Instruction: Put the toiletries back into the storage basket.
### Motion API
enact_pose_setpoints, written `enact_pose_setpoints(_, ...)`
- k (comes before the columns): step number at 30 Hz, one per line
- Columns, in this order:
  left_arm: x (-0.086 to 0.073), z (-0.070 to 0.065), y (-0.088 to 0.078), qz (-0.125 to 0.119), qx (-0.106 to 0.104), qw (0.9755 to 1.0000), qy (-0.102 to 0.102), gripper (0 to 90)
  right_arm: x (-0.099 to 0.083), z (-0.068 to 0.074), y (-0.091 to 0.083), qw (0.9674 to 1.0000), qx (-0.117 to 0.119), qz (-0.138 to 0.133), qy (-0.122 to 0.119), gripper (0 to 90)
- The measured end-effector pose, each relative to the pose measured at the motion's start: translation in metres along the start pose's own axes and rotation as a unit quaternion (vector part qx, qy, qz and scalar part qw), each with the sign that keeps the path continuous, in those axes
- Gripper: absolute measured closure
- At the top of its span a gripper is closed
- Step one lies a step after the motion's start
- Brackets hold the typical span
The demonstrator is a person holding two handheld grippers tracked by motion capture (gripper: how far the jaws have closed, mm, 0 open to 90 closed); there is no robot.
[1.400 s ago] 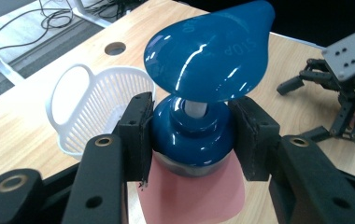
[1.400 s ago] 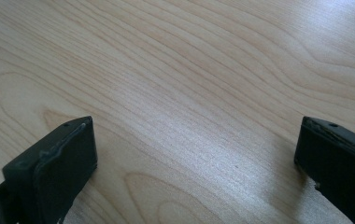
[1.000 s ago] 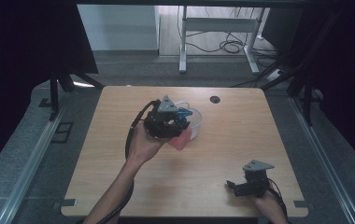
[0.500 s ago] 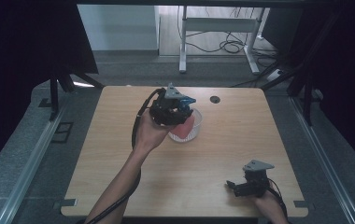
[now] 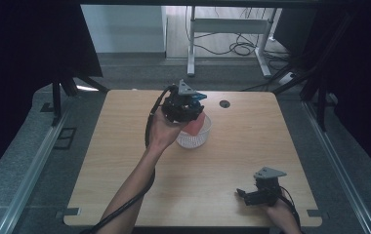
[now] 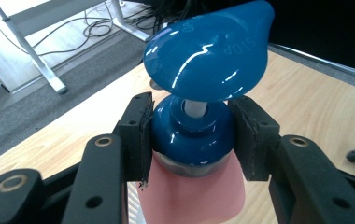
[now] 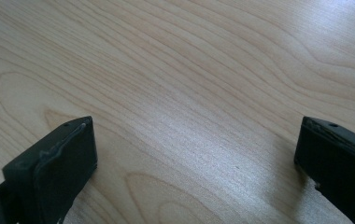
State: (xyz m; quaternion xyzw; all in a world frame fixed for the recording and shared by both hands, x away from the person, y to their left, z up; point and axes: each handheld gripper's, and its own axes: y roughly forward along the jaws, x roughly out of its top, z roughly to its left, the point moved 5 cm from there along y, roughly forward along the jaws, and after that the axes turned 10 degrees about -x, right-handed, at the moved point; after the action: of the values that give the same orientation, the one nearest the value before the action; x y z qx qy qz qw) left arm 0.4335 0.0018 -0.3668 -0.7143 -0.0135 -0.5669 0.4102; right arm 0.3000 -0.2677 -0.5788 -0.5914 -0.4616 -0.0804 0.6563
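A pink bottle [image 6: 194, 198] with a glossy blue pump top [image 6: 208, 51] is held up by my left gripper [image 6: 192, 128], whose jaws are shut on the blue collar under the pump head. In the high view the left gripper [image 5: 192, 105] hangs over the far side of a white mesh basket [image 5: 196, 140] near the table's middle. The pink bottle [image 5: 194, 125] dips into the basket's mouth; I cannot tell whether it touches it. My right gripper [image 5: 242, 194] rests low at the front right of the table, and its jaws [image 7: 194, 154] stand wide open over bare wood.
The wooden table [image 5: 125, 161] has a small dark cable hole [image 5: 224, 104] near its far edge. Beyond the far edge stand a white desk frame [image 5: 232, 29] and loose cables on the floor. Dark curtains hang on both sides.
My left hand has carried the bottle away from me and slightly right, from the basket's near-left side to above it. The right gripper has stayed in place.
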Motion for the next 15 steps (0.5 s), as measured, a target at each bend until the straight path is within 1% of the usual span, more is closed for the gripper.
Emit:
enact_pose_setpoints(1,0.001,0.001,0.003,-0.004,0.002,1.0000,-0.001,53.1,0.000,0.000,0.000,1.0000,0.000,0.000,0.000,0.0)
enact_pose_setpoints(2,0.001,0.003,0.006,-0.003,0.007,1.0000,-0.002,53.0,0.000,0.000,0.000,1.0000,0.000,0.001,0.001,0.0)
enact_pose_setpoints(8,0.002,0.008,0.016,-0.007,0.018,0.9998,-0.008,53.0,0.000,0.000,0.000,1.0000,0.000,0.001,0.000,0.0)
enact_pose_setpoints(9,0.002,0.010,0.017,-0.004,0.020,0.9998,-0.008,53.0,0.000,0.000,0.000,1.0000,0.000,0.001,0.000,0.0)
enact_pose_setpoints(15,0.000,0.016,0.027,-0.006,0.027,0.9995,-0.015,53.0,0.000,0.000,0.000,1.0000,0.000,0.000,-0.001,0.0)
